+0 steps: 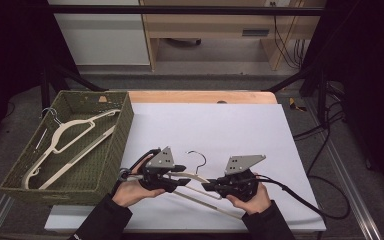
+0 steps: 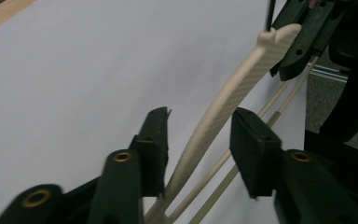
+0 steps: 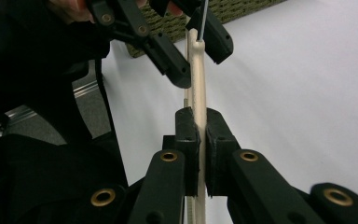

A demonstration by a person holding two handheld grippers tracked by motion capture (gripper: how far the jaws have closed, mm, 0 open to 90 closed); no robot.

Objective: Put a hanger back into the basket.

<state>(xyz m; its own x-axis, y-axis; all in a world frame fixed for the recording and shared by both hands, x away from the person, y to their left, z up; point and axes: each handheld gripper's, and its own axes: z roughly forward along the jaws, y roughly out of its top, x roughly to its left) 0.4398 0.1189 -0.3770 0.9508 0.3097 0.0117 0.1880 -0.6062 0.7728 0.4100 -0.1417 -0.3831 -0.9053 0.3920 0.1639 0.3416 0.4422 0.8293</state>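
A cream hanger (image 1: 200, 179) with a wire hook (image 1: 198, 156) lies low over the white board near the front edge. My right gripper (image 3: 198, 123) is shut on one arm of the hanger (image 3: 197, 79), its pads pressed against both sides. My left gripper (image 2: 200, 135) straddles the hanger's arm (image 2: 223, 102) closer to the hook. Its jaws stand apart, the arm runs close by one pad, and a gap shows at the other. In the high view the left gripper (image 1: 185, 175) and the right gripper (image 1: 206, 186) face each other, almost tip to tip.
A green woven basket (image 1: 115, 150) stands at the left, holding more cream hangers (image 1: 75, 135). The white board (image 1: 210, 120) stretches away behind the grippers. A black cable (image 1: 305, 200) trails off to the right from the right gripper. A wooden table edge (image 1: 200, 96) lies beyond the board.
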